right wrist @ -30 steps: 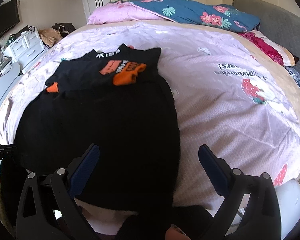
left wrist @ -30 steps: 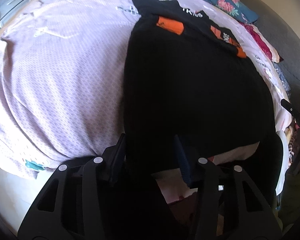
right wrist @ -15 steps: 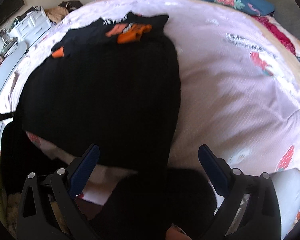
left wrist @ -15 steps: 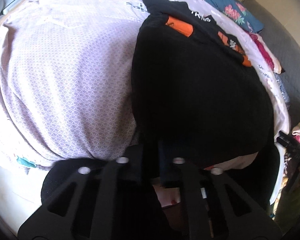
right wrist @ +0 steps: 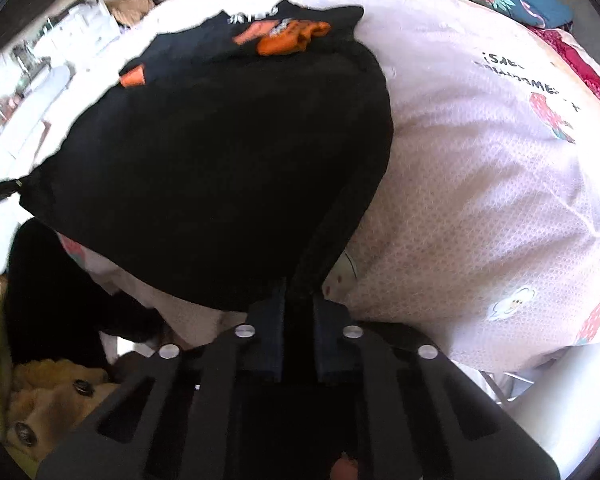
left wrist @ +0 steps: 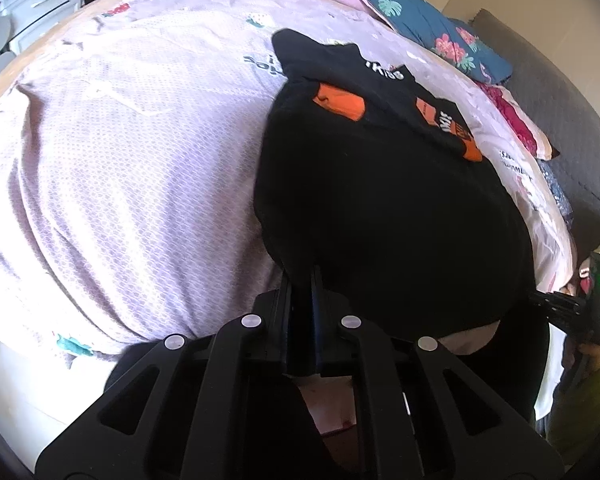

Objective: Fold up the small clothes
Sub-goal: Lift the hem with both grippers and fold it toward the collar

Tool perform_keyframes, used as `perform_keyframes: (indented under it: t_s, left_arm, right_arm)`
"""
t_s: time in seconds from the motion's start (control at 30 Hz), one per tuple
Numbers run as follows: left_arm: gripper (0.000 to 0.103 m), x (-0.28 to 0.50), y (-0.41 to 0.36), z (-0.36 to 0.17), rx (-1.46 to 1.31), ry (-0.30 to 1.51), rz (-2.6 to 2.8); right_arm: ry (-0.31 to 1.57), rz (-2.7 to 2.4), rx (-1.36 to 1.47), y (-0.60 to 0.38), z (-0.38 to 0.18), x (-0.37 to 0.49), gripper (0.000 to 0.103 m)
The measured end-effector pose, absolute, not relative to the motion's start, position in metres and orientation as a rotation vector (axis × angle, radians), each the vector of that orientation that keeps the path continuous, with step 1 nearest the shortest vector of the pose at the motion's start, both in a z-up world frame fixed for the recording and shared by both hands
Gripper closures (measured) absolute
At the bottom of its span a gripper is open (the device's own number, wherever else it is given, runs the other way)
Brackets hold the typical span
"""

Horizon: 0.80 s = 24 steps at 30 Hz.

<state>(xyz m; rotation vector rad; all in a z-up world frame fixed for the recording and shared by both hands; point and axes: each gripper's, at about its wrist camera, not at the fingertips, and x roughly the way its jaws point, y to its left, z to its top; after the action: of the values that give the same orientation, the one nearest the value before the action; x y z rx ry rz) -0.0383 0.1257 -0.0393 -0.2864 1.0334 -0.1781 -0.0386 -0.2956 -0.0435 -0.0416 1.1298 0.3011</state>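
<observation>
black garment (left wrist: 388,216) spread on bed, near hem at both sets of fingers, orange-print end far ahead | left gripper (left wrist: 300,280) fingers pinched on near-left hem corner | right gripper (right wrist: 298,296) fingers clamped on near-right hem corner | pink bedspread (left wrist: 120,184) around, pillows (left wrist: 416,20) beyond

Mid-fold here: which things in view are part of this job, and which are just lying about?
In the job: black garment; left gripper and right gripper, both shut on its near corners.

Lying about: floral pillow; white drawers; plush toy.
</observation>
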Motion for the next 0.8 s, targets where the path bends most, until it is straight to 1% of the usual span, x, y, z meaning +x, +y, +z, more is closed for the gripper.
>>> perform_keyframes:
  t_s: [0.17, 0.3, 0.47, 0.6, 0.8]
  left_arm:
    - [0.101, -0.037, 0.129, -0.031, -0.298, 1.008, -0.175]
    - [0.101, -0.032, 0.128, -0.022, -0.310, 0.981, -0.171]
    - [0.101, -0.022, 0.131, 0.004, -0.333, 0.895, -0.168]
    - [0.101, -0.016, 0.131, 0.022, -0.338, 0.844, -0.164]
    - [0.101, -0.012, 0.131, 0.044, -0.340, 0.781, -0.161]
  right_arm:
    - [1.020, 0.339, 0.051, -0.306, -0.013, -0.037, 0.094]
    - [0.866, 0.346, 0.102, -0.313, 0.021, -0.032, 0.094]
    - [0.710, 0.324, 0.147, -0.321, 0.053, -0.026, 0.094]
    - [0.636, 0.285, 0.173, -0.330, 0.067, -0.019, 0.094]
    - [0.574, 0.232, 0.180, -0.338, 0.078, -0.014, 0.094]
